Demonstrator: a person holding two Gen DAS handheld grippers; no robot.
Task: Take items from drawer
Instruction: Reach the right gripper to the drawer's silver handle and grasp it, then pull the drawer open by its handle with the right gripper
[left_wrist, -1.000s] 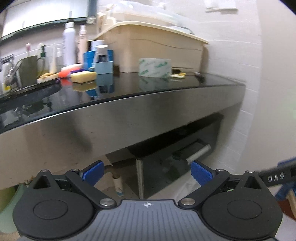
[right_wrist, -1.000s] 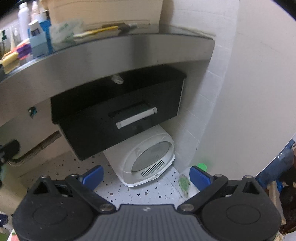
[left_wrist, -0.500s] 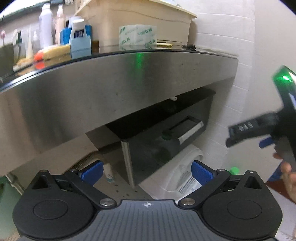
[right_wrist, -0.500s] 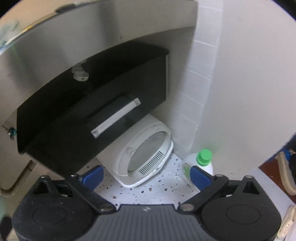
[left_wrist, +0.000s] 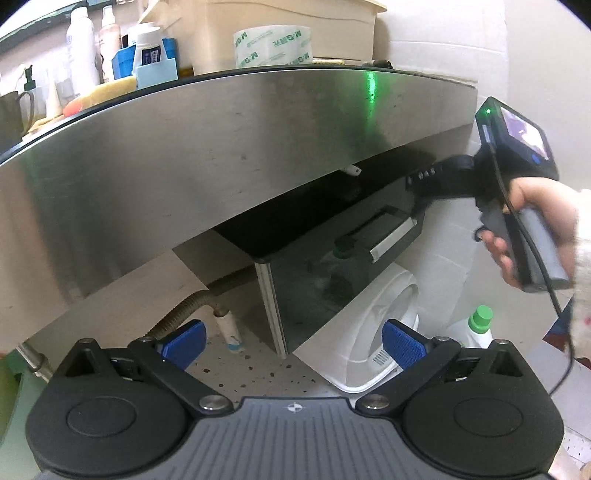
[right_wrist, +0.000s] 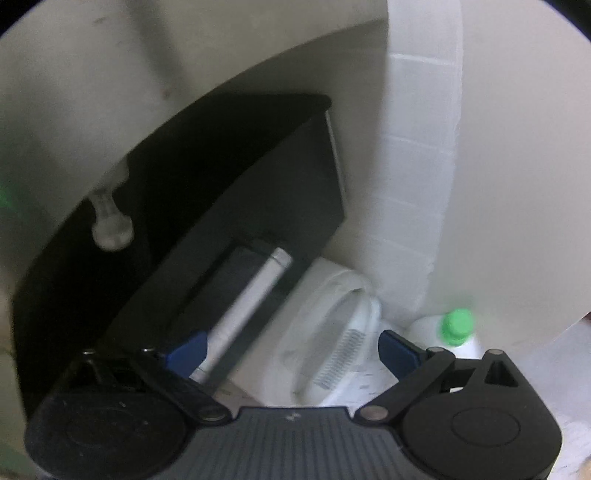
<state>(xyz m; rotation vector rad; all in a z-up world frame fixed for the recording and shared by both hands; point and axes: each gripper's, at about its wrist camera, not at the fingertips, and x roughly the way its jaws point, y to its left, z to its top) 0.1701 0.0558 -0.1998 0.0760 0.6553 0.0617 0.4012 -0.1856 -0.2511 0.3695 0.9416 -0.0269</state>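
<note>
Right wrist: glossy black drawer (right_wrist: 236, 206), cylindrical silver handle (right_wrist: 247, 310).

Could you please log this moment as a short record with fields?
drawer: black drawer under the steel counter, shut
handle: silver bar handle, ungrasped
left hand-held gripper: open, empty, back from the drawer
right hand-held gripper: open, empty, near the handle
floor: white round appliance; white bottle with green cap
</note>
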